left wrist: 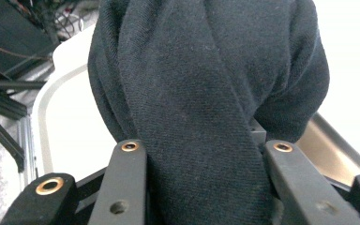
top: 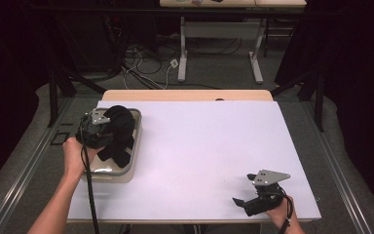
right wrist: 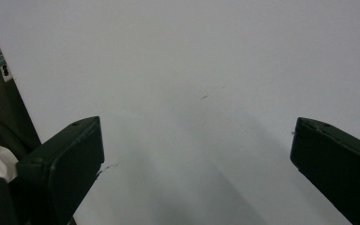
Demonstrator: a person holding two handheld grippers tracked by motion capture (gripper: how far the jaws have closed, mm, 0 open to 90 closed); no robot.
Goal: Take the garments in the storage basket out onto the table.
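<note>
A bundle of black cloth (top: pixel 119 129) hangs over a shallow metal tray (top: pixel 137 122) at the table's left side. My left gripper (top: pixel 108 132) is shut on it, and part of the cloth trails down onto the tray. In the left gripper view the knitted cloth (left wrist: pixel 206 84) bulges up from between the two black jaws of my left gripper (left wrist: pixel 206 150), and the tray rim (left wrist: pixel 340 143) shows behind it. My right gripper (top: pixel 244 189) rests near the front right corner of the white tabletop (top: pixel 209 146). Its jaws stand wide open in the right gripper view (right wrist: pixel 197 154), nothing between them.
The white tabletop stretches between the tray and the right gripper. Its front edge lies just below the right hand. Beyond the far edge stand a second table's white legs (top: pixel 182 53) and loose cables (top: pixel 141 63) on the floor. Black frame struts (top: pixel 53 92) flank both sides.
</note>
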